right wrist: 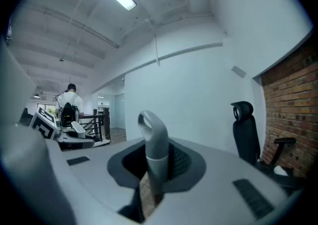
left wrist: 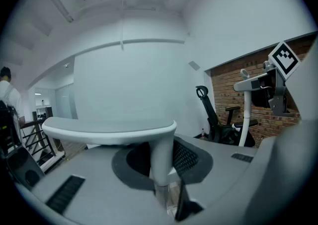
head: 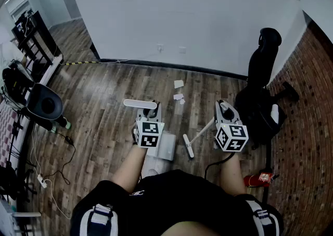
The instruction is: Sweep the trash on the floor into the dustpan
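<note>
Judging by how things lie, the sweeping has not yet begun in earnest: about 3 small white paper scraps [head: 178, 84] lie loose on the dark wood plank floor [head: 104, 99], near the white wall and well ahead of both tools, and none of them sits in the pan. The left gripper [head: 151, 112] has its jaws pressed onto the white upright stem of the long-handled light grey plastic dustpan [head: 166, 147]; the left gripper view shows that stem [left wrist: 161, 154] pinched between the jaws, with its flat T-shaped grip spread across just above them. The pan itself rests on the floor close in front of the person's feet. The right gripper [head: 225, 112] is clamped on the slim grey-and-white broom [head: 200, 133], and the right gripper view shows the grey looped handle end [right wrist: 156, 144] sticking up from between the closed jaws. The broom slants down to the left, and its narrow white head [head: 188, 146] sits on the floor just beside the pan's right edge, apart from the scraps. What is left, as I read it, is nearly everything: reach the broom head beyond the paper, draw the pieces back toward the pan's mouth, and push them in. The scraps look thin, flat and light, so they would likely slide easily but might also flutter or slip under the pan's lip.
</note>
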A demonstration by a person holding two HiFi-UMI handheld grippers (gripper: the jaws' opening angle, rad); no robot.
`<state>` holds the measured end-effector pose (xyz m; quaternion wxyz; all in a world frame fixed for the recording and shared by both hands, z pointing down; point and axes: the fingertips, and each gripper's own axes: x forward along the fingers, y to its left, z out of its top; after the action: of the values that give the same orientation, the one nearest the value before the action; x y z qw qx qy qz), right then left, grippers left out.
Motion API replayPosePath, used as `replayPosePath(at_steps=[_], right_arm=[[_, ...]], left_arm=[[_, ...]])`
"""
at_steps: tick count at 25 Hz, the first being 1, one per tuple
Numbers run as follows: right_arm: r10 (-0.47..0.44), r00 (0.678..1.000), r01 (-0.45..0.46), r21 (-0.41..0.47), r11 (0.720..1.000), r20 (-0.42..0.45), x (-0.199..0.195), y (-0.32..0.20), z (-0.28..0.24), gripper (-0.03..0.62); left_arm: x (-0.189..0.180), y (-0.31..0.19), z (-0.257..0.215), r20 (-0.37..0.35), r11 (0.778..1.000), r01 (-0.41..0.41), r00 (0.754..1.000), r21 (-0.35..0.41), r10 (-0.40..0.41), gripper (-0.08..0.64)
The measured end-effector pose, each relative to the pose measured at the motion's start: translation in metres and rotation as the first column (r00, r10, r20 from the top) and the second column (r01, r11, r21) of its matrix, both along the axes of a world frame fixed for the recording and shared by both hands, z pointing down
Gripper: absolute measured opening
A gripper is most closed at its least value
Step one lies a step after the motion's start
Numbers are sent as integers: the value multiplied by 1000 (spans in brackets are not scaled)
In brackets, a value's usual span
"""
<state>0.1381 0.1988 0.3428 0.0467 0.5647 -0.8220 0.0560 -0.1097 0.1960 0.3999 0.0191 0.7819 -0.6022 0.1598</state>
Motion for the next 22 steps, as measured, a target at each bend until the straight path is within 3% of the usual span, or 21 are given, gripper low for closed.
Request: replayPosePath(at_steps=[22], right_arm=[[-38, 999, 39, -41, 998, 21, 56, -17, 25, 63]], left_arm=[[39, -20, 3, 3, 997, 74, 997, -30, -74, 73]])
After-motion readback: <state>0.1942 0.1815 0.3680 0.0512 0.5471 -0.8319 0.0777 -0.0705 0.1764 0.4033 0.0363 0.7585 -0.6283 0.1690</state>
